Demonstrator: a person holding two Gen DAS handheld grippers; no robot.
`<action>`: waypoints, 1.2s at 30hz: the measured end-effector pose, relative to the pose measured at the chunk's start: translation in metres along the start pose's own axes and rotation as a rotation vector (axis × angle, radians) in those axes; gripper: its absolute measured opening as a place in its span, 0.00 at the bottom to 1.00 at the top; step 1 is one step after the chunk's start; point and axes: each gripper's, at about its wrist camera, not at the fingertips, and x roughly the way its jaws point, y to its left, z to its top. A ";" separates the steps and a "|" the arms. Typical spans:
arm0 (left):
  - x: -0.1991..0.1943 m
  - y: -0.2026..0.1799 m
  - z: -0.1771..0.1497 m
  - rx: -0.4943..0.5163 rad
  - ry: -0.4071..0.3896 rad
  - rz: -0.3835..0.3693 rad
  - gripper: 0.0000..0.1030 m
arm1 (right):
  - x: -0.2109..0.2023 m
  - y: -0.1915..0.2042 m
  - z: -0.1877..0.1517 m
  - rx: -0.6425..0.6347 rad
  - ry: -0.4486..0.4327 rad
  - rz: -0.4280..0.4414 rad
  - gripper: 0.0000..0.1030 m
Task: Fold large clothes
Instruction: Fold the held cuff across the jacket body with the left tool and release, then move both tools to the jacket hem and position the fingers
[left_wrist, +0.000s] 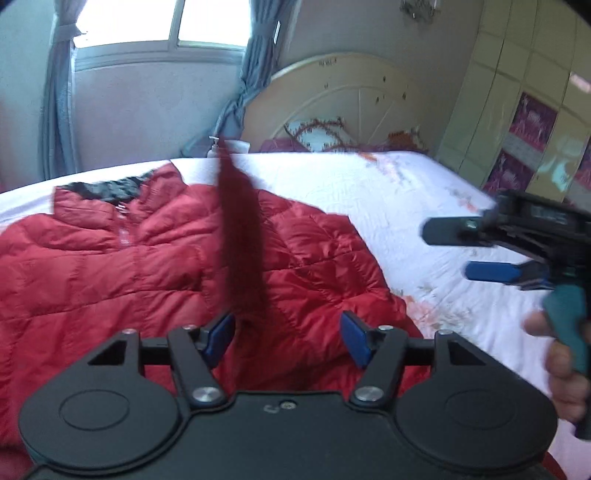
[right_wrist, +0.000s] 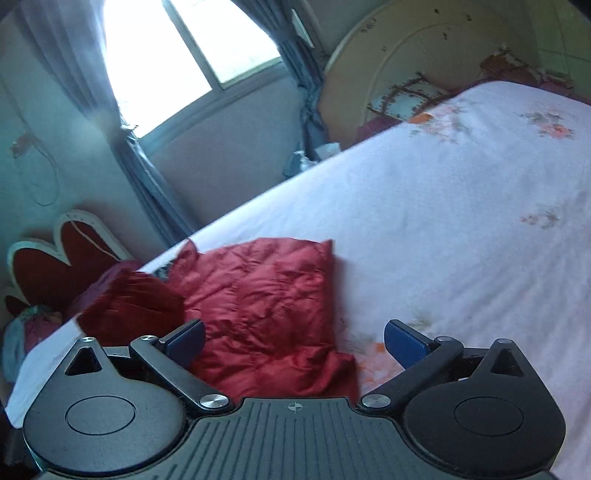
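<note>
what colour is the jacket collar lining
Black or very dark, inside the red jacket's collar; clearest in the left wrist view.

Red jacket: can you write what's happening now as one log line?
jacket: on bed, part folded | left gripper: open, empty | right gripper: open, empty

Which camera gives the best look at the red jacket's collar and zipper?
The left wrist view: the red jacket lies spread out there, its dark collar and zipper facing the camera. The right wrist view shows only its quilted side, edge-on.
</note>
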 end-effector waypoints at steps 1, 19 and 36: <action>-0.015 0.009 -0.003 -0.013 -0.022 0.008 0.55 | 0.003 0.005 0.000 -0.006 0.000 0.020 0.99; -0.064 0.178 -0.025 -0.201 -0.026 0.399 0.25 | 0.068 0.044 -0.030 -0.189 0.172 -0.057 0.18; -0.011 0.173 0.006 -0.036 0.029 0.429 0.63 | 0.133 0.104 -0.015 -0.478 0.152 -0.076 0.53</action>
